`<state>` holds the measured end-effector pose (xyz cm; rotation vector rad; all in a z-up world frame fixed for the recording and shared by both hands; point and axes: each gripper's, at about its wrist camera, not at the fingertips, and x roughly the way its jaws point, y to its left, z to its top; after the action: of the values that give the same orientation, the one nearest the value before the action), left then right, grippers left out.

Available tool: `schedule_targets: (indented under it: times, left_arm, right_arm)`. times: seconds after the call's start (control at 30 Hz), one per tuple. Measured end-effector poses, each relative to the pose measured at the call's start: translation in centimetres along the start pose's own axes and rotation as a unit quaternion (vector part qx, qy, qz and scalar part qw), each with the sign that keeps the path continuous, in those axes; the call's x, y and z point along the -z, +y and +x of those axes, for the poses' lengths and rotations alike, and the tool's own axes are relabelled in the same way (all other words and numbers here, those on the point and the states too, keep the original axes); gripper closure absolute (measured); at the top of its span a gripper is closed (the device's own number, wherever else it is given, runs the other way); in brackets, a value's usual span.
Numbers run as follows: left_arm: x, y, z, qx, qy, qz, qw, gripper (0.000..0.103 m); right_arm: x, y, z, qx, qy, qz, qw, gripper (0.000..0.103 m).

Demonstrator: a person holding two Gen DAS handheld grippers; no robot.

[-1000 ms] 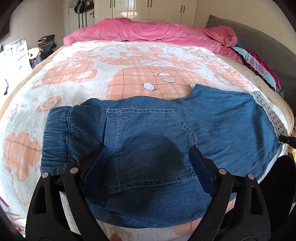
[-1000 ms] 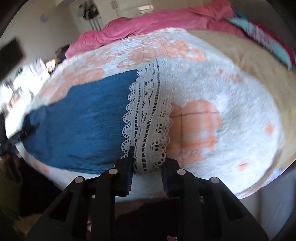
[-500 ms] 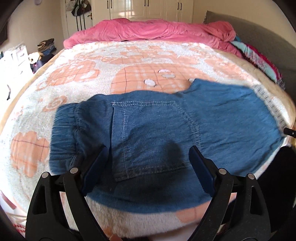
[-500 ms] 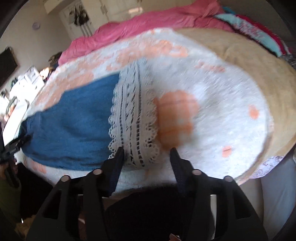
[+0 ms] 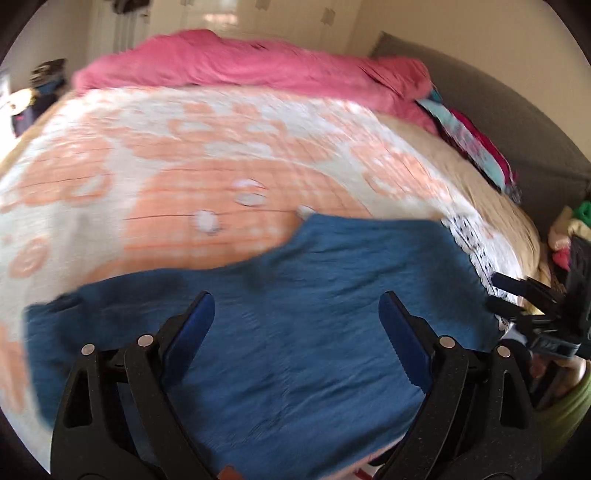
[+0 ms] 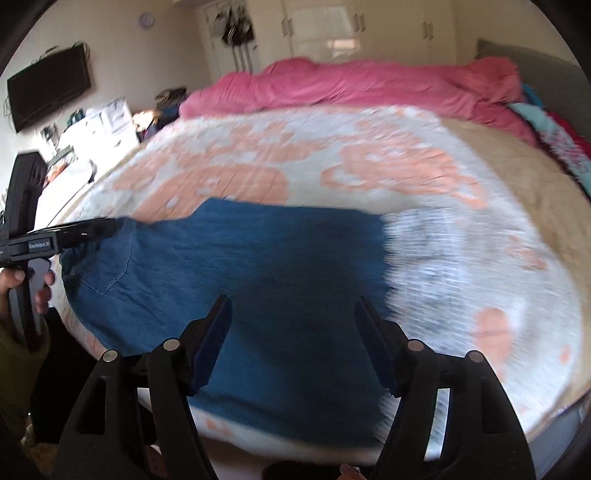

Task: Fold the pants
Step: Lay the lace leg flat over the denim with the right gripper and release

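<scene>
denim pants flat on the blanket, both grippers spread above them

the blue denim pants (image 5: 314, 314) lie spread flat across the near edge of the white-and-peach fleece blanket (image 5: 184, 155) that covers the bed. a white lace hem (image 5: 476, 247) trims the leg end of the pants, at the far right in the left wrist view; in the right wrist view the same lace (image 6: 436, 266) is badly smeared by blur. a stitched back pocket (image 6: 110, 269) shows toward the waist end of the pants.

the left gripper (image 5: 295, 317) hangs over the middle of the pants with its blue-padded fingers (image 5: 192, 328) wide apart, grasping nothing. whether the tips touch the cloth cannot be told. the right gripper (image 6: 293, 321) is likewise released, spread over the leg part of the pants just beside the lace, with nothing between its pads.

from the right wrist view the left gripper's black body (image 6: 59, 236) reaches in at the waist end of the pants.

beyond the pants, at the far side of the blanket, a pink duvet (image 6: 351, 88) is bunched up. behind it stand cream wardrobe doors (image 6: 369, 33), and a dark tv (image 6: 48, 88) hangs on the wall.
</scene>
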<state>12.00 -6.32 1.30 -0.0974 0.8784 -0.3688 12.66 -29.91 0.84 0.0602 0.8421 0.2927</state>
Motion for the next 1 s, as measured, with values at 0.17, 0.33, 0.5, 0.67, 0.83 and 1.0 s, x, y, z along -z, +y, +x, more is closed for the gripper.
schedule_targets:
  times: [0.17,0.33,0.5,0.67,0.83,1.0]
  left_arm:
    - [0.2,2.2,3.5,-0.053,0.042,-0.011,0.9976,0.019]
    - [2.1,5.2,1.6,-0.034,0.029,-0.039,0.9982,0.023]
    - [3.7,5.7,0.0,-0.05,0.009,-0.032,0.9982,0.028]
    - [3.9,5.4,0.1,-0.064,0.0,-0.022,0.9977,0.028]
    - [4.2,4.1,-0.8,-0.08,-0.001,-0.024,0.9965,0.014]
    - [4.6,3.2,-2.2,-0.081,-0.002,-0.02,0.9965,0.013]
  right_arm:
    - [-1.1,0.4,3.5,0.033,0.034,-0.009,0.999,0.032]
    - [0.1,-1.4,4.2,0.045,0.039,0.018,0.998,0.03]
    - [0.6,-1.9,4.1,0.036,0.033,0.029,0.998,0.03]
    - [0.9,-1.5,4.1,0.046,0.023,0.024,0.998,0.03]
    - [1.0,-1.5,3.2,0.041,0.005,0.04,0.998,0.03]
    - [1.7,-1.6,0.9,0.028,-0.019,0.065,0.997,0.024]
